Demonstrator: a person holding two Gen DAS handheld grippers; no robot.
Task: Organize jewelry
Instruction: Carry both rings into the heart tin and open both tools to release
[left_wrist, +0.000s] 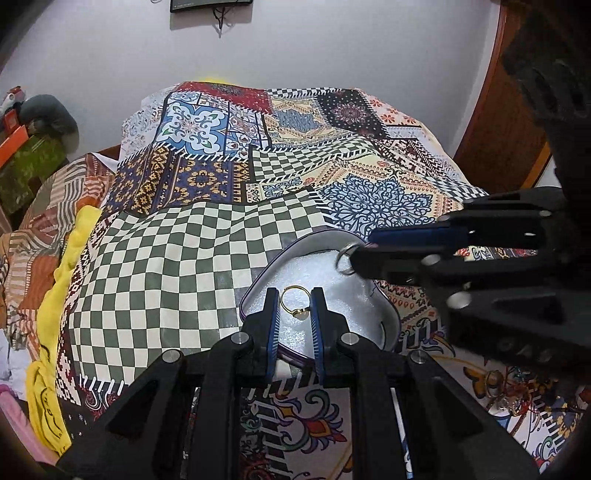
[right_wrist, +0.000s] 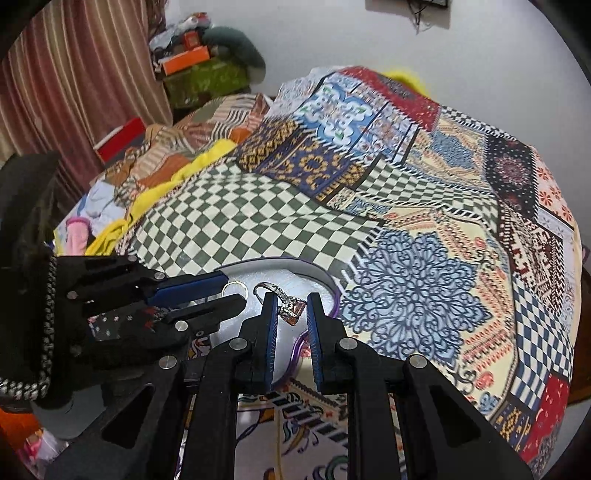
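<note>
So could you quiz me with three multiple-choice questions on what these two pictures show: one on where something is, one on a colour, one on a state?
1. What lies under both rings?
A. a white-lined tray
B. a wooden drawer
C. a glass bowl

2. What colour is the ring in the left tongs?
A. black
B. gold
C. green

3. The right tongs are:
A. wide open and empty
B. out of sight
C. shut on a silver ring

Answers: 1 A, the tray shows beneath both; 2 B, the gold ring sits in the left tongs; 3 C, the right tongs pinch the silver ring with its pinkish stone.
</note>
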